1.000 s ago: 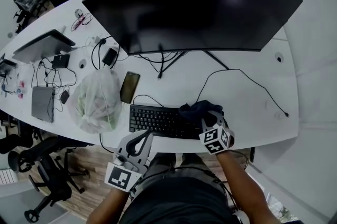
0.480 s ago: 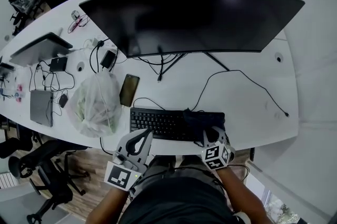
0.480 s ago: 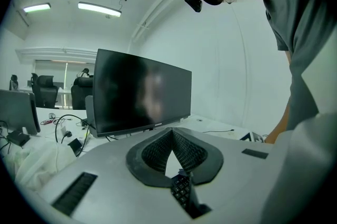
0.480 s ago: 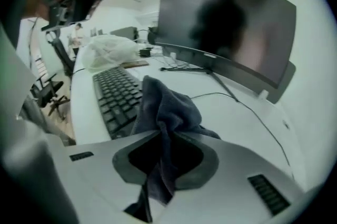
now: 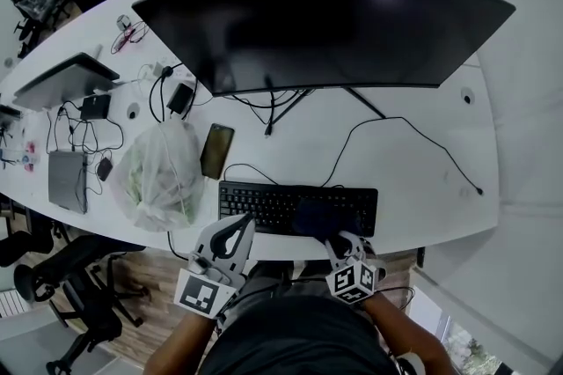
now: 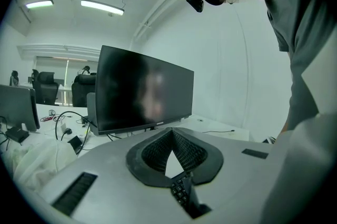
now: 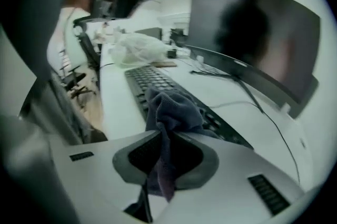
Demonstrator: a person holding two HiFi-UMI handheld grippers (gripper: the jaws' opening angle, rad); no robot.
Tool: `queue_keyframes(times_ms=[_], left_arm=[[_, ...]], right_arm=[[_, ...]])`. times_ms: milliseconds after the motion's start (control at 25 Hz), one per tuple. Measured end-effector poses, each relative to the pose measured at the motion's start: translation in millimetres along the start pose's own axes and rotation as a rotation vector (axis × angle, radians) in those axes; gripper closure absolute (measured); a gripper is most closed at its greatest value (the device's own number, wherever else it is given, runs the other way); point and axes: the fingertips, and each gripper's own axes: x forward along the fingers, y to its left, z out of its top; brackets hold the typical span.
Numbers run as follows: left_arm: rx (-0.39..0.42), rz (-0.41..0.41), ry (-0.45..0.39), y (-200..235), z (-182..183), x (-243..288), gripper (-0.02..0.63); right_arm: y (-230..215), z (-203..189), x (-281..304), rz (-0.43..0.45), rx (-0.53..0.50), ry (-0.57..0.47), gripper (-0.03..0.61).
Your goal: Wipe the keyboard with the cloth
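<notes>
A black keyboard (image 5: 273, 204) lies along the near edge of the white desk (image 5: 422, 180). A dark cloth (image 5: 315, 218) rests on its right-middle keys, and my right gripper (image 5: 332, 238) is shut on it from the near side. In the right gripper view the bunched cloth (image 7: 172, 110) sticks up from between the pads and hangs down behind them, with the keyboard (image 7: 150, 80) stretching away ahead. My left gripper (image 5: 239, 229) hovers just off the desk's near edge by the keyboard's left end. Its tips (image 6: 171, 131) meet with nothing between them.
A wide curved monitor (image 5: 325, 21) stands behind the keyboard, with its cables (image 5: 396, 131) trailing over the desk. Left of the keyboard lie a plastic bag (image 5: 163, 171) and a phone (image 5: 216, 149). Farther left are a laptop (image 5: 62, 78), chargers and office chairs (image 5: 70, 276).
My right gripper has dragged the cloth leftward and toward the near edge along the keyboard, uncovering the keyboard's right end. The left gripper has stayed where it was.
</notes>
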Motion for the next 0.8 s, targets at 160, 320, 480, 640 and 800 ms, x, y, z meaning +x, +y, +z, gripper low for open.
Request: queue_keyframes(times_ms=[160,320,480,640,800], left_arm=[[0.003,-0.007,-0.005,2.7,1.6,-1.5,0.609],[-0.009,0.006,-0.008,11.2,-1.8,-7.9,0.609],[-0.015,-0.012,-0.006,11.2,-3.9,-9.2,0.609],[-0.023,-0.015,-0.005,17.9,-7.8,-9.5,0.609],[-0.026,-0.011,-0.020,25.3,-5.5,-12.2,0.609]], right_arm=[[-31.2,-6.2,4.5,-0.085,0.085,0.006,0.517],[-54.5,0.7,8.8,-0.158,0.125,0.027,0.517],[19.3,42.8,31.7,0.084,-0.148,-0.049,0.517],[-59.6,51.9,50.2,-0.075,0.054,-0.016,0.517],[-6.6,76.7,53.8,0.044,-0.101,-0.034,0.517]])
